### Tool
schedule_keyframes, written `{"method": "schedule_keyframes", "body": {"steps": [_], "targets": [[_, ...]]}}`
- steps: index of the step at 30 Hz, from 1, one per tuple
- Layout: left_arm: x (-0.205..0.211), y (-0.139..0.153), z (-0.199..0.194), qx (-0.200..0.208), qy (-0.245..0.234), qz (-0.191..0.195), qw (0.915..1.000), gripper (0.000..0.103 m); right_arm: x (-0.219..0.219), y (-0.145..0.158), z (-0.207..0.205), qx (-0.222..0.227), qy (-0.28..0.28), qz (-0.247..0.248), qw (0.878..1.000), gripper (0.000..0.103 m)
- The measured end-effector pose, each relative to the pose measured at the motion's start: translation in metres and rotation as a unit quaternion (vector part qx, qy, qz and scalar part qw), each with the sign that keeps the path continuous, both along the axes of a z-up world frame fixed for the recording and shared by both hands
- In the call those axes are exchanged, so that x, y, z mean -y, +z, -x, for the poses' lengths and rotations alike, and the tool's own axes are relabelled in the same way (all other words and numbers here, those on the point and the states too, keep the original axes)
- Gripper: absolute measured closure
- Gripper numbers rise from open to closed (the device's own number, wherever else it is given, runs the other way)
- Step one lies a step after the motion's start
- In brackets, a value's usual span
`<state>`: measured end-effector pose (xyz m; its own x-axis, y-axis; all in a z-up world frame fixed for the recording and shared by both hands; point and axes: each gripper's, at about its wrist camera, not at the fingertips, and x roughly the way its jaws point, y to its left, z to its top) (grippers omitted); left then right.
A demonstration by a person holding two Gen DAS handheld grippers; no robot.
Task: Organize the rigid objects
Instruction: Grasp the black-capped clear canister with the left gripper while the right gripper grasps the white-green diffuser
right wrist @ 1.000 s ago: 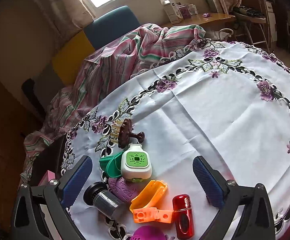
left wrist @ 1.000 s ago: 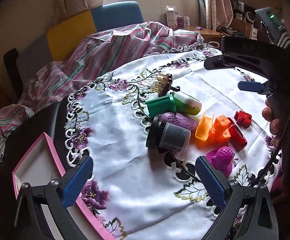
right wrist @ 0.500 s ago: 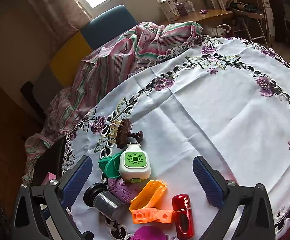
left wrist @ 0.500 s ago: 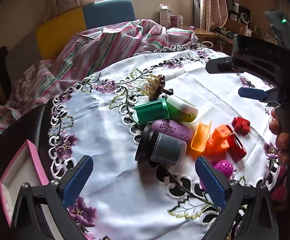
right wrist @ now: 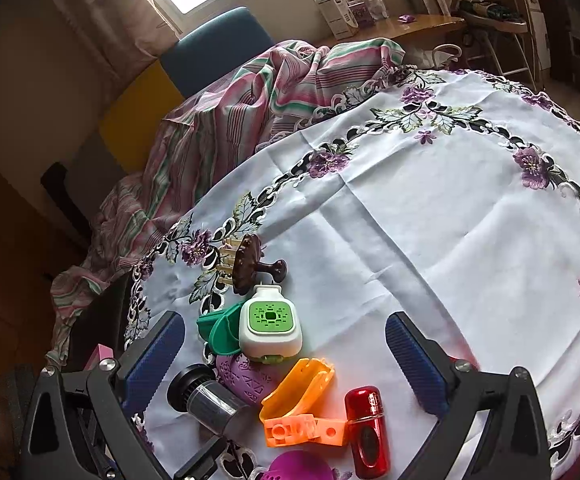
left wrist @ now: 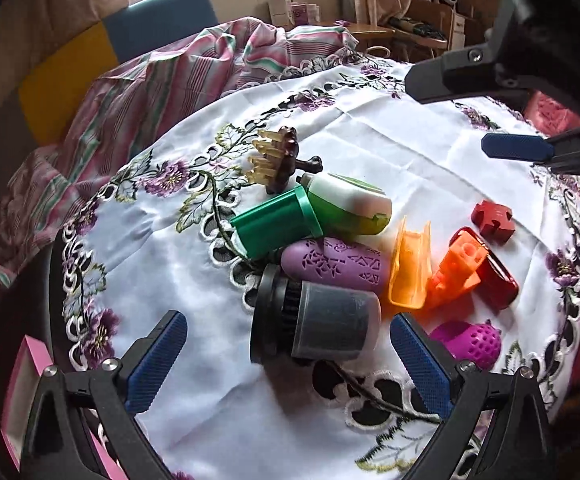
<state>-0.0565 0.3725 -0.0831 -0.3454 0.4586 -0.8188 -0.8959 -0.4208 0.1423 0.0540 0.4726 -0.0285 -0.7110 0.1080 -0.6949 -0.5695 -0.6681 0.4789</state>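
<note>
The left gripper (left wrist: pixel 285 356), jaws spread wide, has closed in on the grey canister (left wrist: pixel 322 322) at lower centre of its view, while the right gripper (right wrist: pixel 281 356) hovers spread above the pile.

The surface is covered by a white tablecloth with purple embroidered flowers and cutwork edging (left wrist: pixel 390 152). A cluster of small plastic things lies on it. At the centre rests a dark grey cylinder with a black ribbed cap (left wrist: pixel 314 326), touching a purple perforated capsule (left wrist: pixel 336 264) at its 12 o'clock. Farther toward 12 lie a green ribbed tube (left wrist: pixel 275 224), a white-and-green plug-in device (left wrist: pixel 350 204) and a brown comb-toothed clip (left wrist: pixel 277 160). At 3 o'clock lie an orange open trough (left wrist: pixel 410 268), an orange block (left wrist: pixel 458 268), a glossy red capsule (left wrist: pixel 494 276) and a dark red cross-shaped piece (left wrist: pixel 493 222); a magenta mesh ball (left wrist: pixel 470 340) lies at 4.
</note>
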Motion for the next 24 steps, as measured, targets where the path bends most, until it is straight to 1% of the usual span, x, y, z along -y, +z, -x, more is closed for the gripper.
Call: {"method": "schedule_keyframes", "body": {"steps": [2, 3, 4, 5, 8, 10, 12, 14, 17, 21, 22, 24], "targets": [[-0.009, -0.006, 0.003, -0.001, -0.005, 0.010, 0.9999, 0.003, 0.000, 0.000, 0.000, 0.001, 0.000, 0.000, 1.000, 0.000], [-0.012, -0.010, 0.004, 0.008, -0.009, 0.013, 0.9998, 0.016, 0.000, 0.000, 0.000, 0.001, 0.000, 0.000, 1.000, 0.000], [-0.014, -0.012, 0.005, 0.021, -0.015, 0.014, 0.9996, 0.035, 0.000, 0.000, 0.000, 0.002, 0.000, 0.001, 1.000, 0.000], [-0.016, -0.017, 0.006, 0.042, -0.018, 0.020, 0.9988, 0.036, -0.001, -0.001, 0.000, 0.003, -0.001, 0.001, 1.000, 0.000], [-0.005, -0.017, 0.006, 0.058, 0.002, -0.005, 0.9983, 0.037, -0.001, -0.001, 0.000, 0.006, -0.002, -0.001, 1.000, 0.001], [0.007, -0.013, 0.006, 0.069, 0.021, -0.022, 0.9972, 0.037, -0.001, -0.001, 0.000, 0.008, -0.003, -0.004, 1.000, 0.005], [0.021, -0.005, 0.004, 0.081, 0.042, -0.040, 0.9950, 0.037, -0.001, -0.003, 0.001, 0.014, -0.001, -0.001, 1.000, 0.006], [0.037, 0.005, -0.002, 0.072, 0.059, -0.056, 0.9941, 0.037, 0.001, -0.004, 0.004, 0.019, 0.005, -0.002, 1.000, 0.006], [0.058, 0.016, -0.007, 0.076, 0.080, -0.073, 0.9912, 0.037, 0.008, -0.005, 0.009, 0.029, 0.019, -0.011, 0.999, 0.007], [0.088, 0.024, -0.013, 0.084, 0.105, -0.090, 0.9869, 0.037, 0.014, -0.008, 0.014, 0.042, 0.036, -0.020, 0.998, 0.011], [0.095, 0.025, -0.013, 0.088, 0.110, -0.095, 0.9855, 0.037, 0.014, -0.009, 0.015, 0.044, 0.038, -0.015, 0.998, 0.012], [0.109, 0.029, -0.016, 0.092, 0.121, -0.103, 0.9830, 0.037, 0.012, -0.013, 0.014, 0.046, 0.036, -0.004, 0.998, 0.017]]}}
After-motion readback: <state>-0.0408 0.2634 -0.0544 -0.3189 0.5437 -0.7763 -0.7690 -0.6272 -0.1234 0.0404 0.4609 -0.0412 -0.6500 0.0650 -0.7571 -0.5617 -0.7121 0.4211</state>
